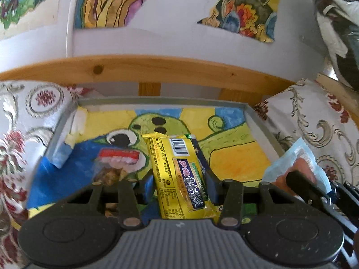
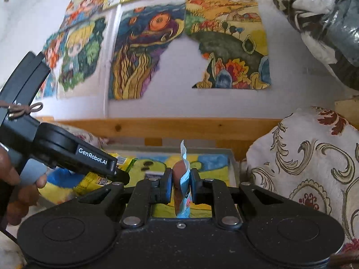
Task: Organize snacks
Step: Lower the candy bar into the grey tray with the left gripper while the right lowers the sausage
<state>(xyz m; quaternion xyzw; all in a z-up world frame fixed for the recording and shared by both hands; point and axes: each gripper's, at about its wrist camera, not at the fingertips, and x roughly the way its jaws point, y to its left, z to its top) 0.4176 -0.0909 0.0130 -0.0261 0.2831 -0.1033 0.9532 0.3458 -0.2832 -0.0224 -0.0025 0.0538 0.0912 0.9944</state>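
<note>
My left gripper (image 1: 179, 186) is shut on a yellow snack bar (image 1: 177, 170) with a barcode and a dark blue label, held over a grey tray (image 1: 157, 101) lined with a cartoon painting. A clear packet with a red strip (image 1: 116, 163) lies in the tray to the left of the bar. My right gripper (image 2: 181, 186) is shut on a light blue packet (image 2: 184, 179) with a brown picture, standing on edge above the tray's (image 2: 231, 157) near right part. That blue packet (image 1: 298, 168) and the right gripper's finger show at the right in the left wrist view. The left gripper's body (image 2: 67, 150) and the yellow bar (image 2: 94, 180) show at the left in the right wrist view.
The tray rests between two floral cushions (image 1: 24, 121) (image 2: 309, 165). A wooden rail (image 1: 157, 67) runs behind it, below a white wall with colourful paintings (image 2: 143, 51). Grey plastic bags (image 2: 325, 22) hang at the upper right. A hand (image 2: 13, 179) holds the left gripper's handle.
</note>
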